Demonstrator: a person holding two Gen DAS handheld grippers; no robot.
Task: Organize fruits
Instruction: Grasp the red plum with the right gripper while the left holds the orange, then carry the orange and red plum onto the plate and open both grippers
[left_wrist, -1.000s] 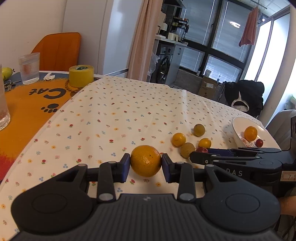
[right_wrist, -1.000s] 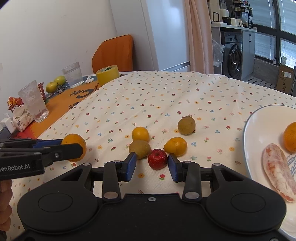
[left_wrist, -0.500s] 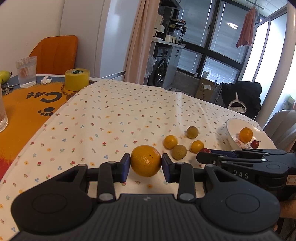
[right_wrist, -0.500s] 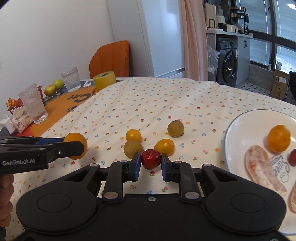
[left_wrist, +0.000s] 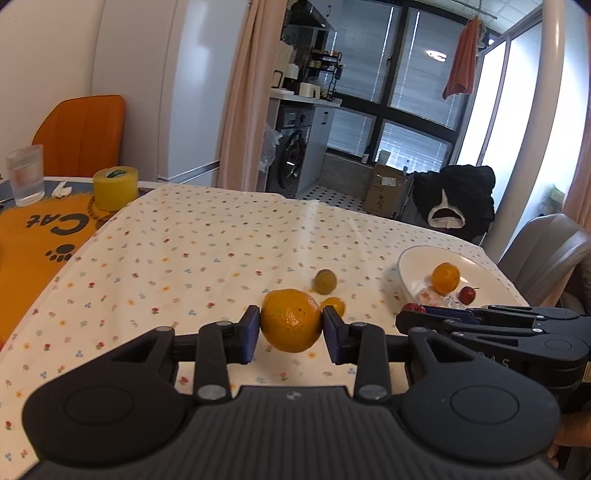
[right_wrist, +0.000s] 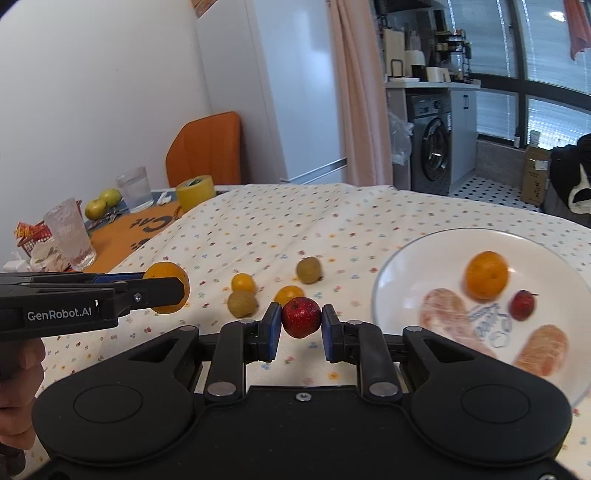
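Right wrist view: the right gripper (right_wrist: 301, 318) is clasping a small red apple (right_wrist: 301, 317), stem up, now lifted off the tablecloth (right_wrist: 332, 229); the left gripper (left_wrist: 291, 320) is gripping an orange (left_wrist: 291, 319). Four small fruits are lying on the cloth, beside a white plate (right_wrist: 413, 254) holding an orange and a red fruit.

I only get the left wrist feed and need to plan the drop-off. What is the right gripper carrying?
Observer: The right gripper is shut on a small red fruit.
Operator: How many loose fruits lie on the cloth?
Observer: Four: two small orange fruits and two brownish-green fruits. Your held orange hides two of them.
Operator: Any room on the plate?
Observer: The plate also carries two peeled segments. Its far left part is bare.
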